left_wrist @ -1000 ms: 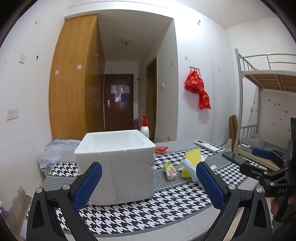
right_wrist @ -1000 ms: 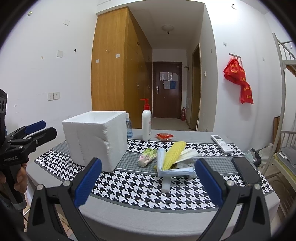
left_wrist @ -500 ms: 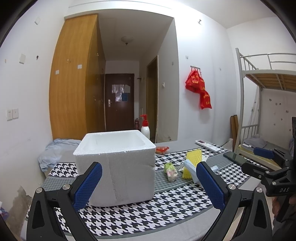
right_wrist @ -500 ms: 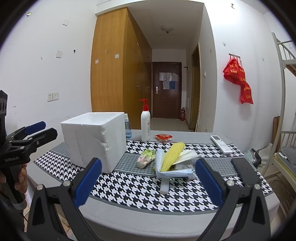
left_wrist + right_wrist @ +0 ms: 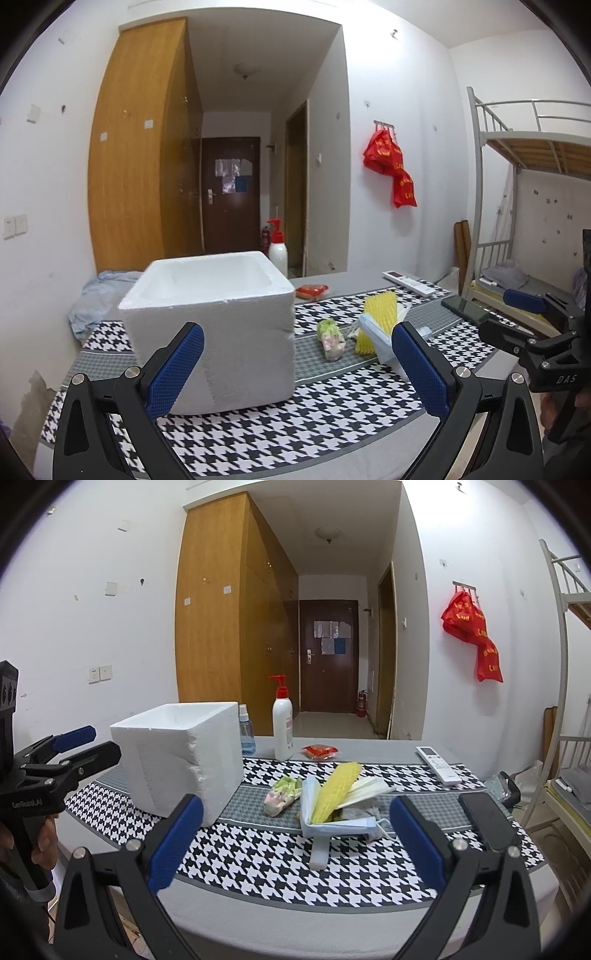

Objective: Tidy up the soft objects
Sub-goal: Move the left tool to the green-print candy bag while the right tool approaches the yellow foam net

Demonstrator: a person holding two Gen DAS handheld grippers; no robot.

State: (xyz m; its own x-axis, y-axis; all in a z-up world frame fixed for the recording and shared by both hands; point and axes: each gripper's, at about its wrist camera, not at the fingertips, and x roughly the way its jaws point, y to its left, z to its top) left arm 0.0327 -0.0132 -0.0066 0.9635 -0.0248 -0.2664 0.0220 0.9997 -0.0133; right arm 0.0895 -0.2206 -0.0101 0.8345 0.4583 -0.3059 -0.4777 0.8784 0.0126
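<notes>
An open white foam box (image 5: 218,325) (image 5: 184,760) stands on the left part of the houndstooth tablecloth (image 5: 295,424). To its right lies a pile of soft items: a yellow foam net (image 5: 375,317) (image 5: 336,790), a blue face mask (image 5: 332,825), white foam sheets (image 5: 365,788) and a small green-and-pink packet (image 5: 330,336) (image 5: 282,797). My left gripper (image 5: 295,373) hovers open before the box, well short of it. My right gripper (image 5: 293,842) hovers open in front of the pile, holding nothing.
At the back of the table stand a white pump bottle (image 5: 282,727), a small blue spray bottle (image 5: 246,733), a red snack packet (image 5: 319,751) and a white remote (image 5: 439,764). A black phone (image 5: 487,823) lies at the right. A bunk bed (image 5: 528,206) stands further right.
Both grippers have crept slightly toward the table; the box and the pile look a little nearer. Nothing on the table has moved, and both grippers stay open.
</notes>
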